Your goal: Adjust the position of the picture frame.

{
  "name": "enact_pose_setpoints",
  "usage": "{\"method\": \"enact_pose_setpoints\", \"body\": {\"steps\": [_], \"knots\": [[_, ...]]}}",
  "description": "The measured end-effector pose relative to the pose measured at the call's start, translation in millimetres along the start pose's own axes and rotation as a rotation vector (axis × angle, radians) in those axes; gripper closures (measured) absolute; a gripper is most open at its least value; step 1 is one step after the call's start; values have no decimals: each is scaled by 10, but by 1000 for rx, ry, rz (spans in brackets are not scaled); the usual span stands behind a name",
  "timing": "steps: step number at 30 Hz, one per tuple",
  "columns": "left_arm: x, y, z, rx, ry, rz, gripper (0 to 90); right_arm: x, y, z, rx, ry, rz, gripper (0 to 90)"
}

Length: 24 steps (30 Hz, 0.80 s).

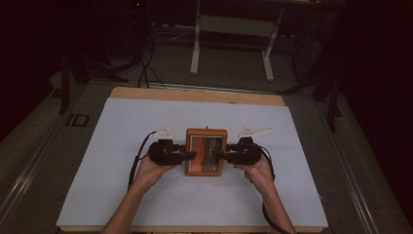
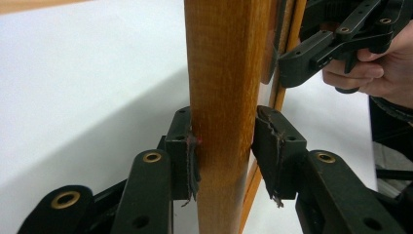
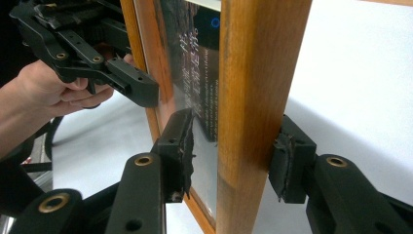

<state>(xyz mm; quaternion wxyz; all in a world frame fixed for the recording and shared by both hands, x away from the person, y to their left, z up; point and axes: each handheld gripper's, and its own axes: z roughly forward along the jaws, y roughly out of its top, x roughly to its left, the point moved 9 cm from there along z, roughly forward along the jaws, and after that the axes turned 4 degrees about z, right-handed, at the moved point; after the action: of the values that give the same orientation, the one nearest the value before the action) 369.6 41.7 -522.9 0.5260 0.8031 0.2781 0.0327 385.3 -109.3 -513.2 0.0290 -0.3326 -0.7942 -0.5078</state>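
From above, the wooden picture frame (image 1: 206, 151) sits mid-counter (image 1: 122, 161) with the left tongs (image 1: 187, 155) and right tongs (image 1: 219, 156) on opposite side rails.

Left gripper view: pads pinch the rail tight.

Right gripper view: one pad touches, the other looks slightly off, so I'd guess the frame could twist or slip if lifted.

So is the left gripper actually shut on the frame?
Seemingly: the left gripper straddles the wooden frame's side rail, one pad touching; a slight gap may remain at the other pad.
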Motion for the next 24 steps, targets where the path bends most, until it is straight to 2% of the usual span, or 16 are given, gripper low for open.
{"method": "enact_pose_setpoints", "body": {"steps": [2, 9, 13, 15, 17, 18, 22, 23, 24], "knots": [[-20, -49, -19, 12, -10, -18, 621, 49, -34, 10, 15, 8, 10, 566], [-24, -171, 10, 42, -31, -66, 620, 69, -124, 51, 47, 6, 34, 568], [8, -199, 49, 43, -22, -82, 612, 40, -169, 85, 61, 2, 70, 568], [27, -197, 75, 48, 2, -79, 604, 11, -173, 95, 56, 1, 87, 567], [46, -194, 104, 53, 27, -81, 577, -43, -173, 116, 52, -28, 104, 560], [62, -198, 119, 62, 38, -84, 577, -43, -173, 116, 52, -28, 104, 560], [115, -207, 156, 65, 49, -118, 555, -98, -169, 159, 63, -88, 104, 542], [137, -213, 168, 69, 61, -126, 540, -131, -166, 182, 75, -124, 105, 533], [156, -217, 180, 72, 76, -132, 540, -131, -166, 182, 75, -124, 105, 533]]}}
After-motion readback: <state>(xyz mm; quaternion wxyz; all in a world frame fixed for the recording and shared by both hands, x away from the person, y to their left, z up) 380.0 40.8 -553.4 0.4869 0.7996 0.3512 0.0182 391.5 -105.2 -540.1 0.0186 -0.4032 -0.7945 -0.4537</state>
